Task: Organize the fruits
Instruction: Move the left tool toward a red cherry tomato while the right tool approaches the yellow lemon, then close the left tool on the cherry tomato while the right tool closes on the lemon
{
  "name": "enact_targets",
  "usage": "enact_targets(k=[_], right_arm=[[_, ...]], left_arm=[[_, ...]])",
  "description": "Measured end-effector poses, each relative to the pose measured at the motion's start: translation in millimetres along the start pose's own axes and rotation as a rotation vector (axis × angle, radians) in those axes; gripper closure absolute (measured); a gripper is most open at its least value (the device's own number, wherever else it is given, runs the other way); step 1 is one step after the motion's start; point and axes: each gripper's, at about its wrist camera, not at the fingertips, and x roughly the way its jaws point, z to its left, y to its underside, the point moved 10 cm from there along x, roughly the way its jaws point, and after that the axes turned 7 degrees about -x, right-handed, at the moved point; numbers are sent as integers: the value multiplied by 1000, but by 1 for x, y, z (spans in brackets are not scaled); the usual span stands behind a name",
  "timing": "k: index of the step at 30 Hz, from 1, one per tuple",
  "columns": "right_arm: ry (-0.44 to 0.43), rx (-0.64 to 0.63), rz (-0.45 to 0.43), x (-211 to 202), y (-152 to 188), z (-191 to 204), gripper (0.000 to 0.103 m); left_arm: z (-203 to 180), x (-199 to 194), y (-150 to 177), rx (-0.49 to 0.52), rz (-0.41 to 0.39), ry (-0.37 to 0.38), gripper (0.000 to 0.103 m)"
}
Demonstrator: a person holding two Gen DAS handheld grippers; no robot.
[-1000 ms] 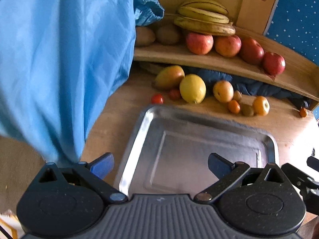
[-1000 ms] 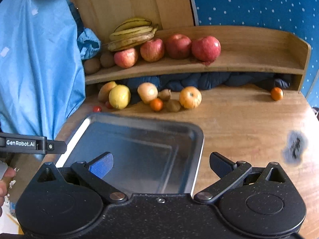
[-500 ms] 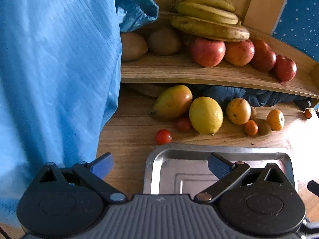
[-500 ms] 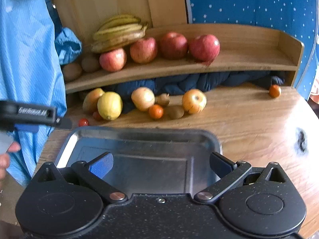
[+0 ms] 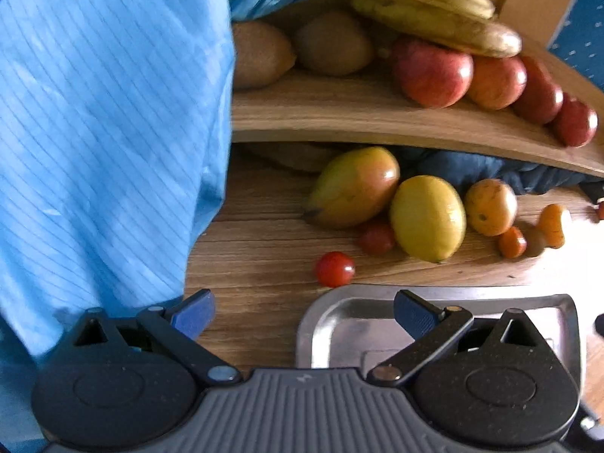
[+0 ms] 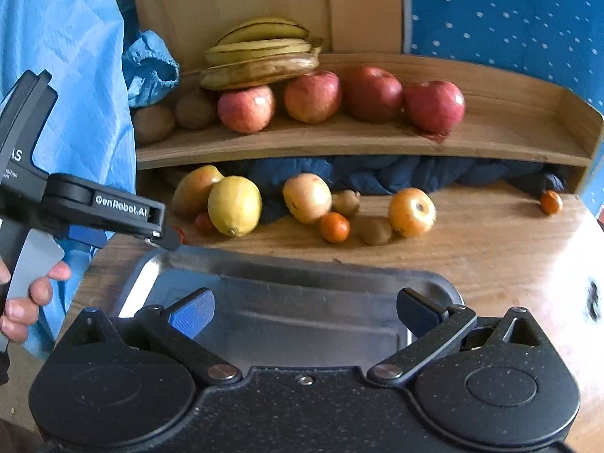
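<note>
Fruits [image 5: 426, 217] loom nearer as the wide, empty left claw [image 5: 304, 311] has advanced past the tray [image 5: 339, 309].

Wooden table [image 6: 490, 249] carrying metal tray [image 6: 241, 264] at front edge; shelf [image 6: 339, 139], loose fruits [image 6: 234, 205] sitting along back edge.

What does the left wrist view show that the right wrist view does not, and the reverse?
Only the left wrist view shows the whole cherry tomato lying just beyond the tray's far corner, between the open left tongs.

Only the right wrist view shows the small orange fruit far right under the shelf, the blue dotted wall, and a hand holding the left tool.

Both show the metal tray, lemon, bananas, four apples and the wooden shelf. The right tongs are open.
</note>
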Motion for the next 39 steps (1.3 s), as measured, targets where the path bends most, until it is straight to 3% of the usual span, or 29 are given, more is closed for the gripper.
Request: enact_targets(k=[6, 15, 35, 39], right_arm=[[-13, 3, -34, 13, -23, 5, 1], [-18, -32, -13, 33, -31, 9, 4], [-50, -114, -14, 77, -52, 35, 16], [-52, -125, -11, 86, -54, 37, 18]], left_arm=[[4, 10, -3, -8, 29, 21, 5], [-2, 26, -18, -11, 47, 52, 14], [-5, 41, -50, -36, 55, 122, 61], [2, 44, -54, -52, 52, 121, 62]])
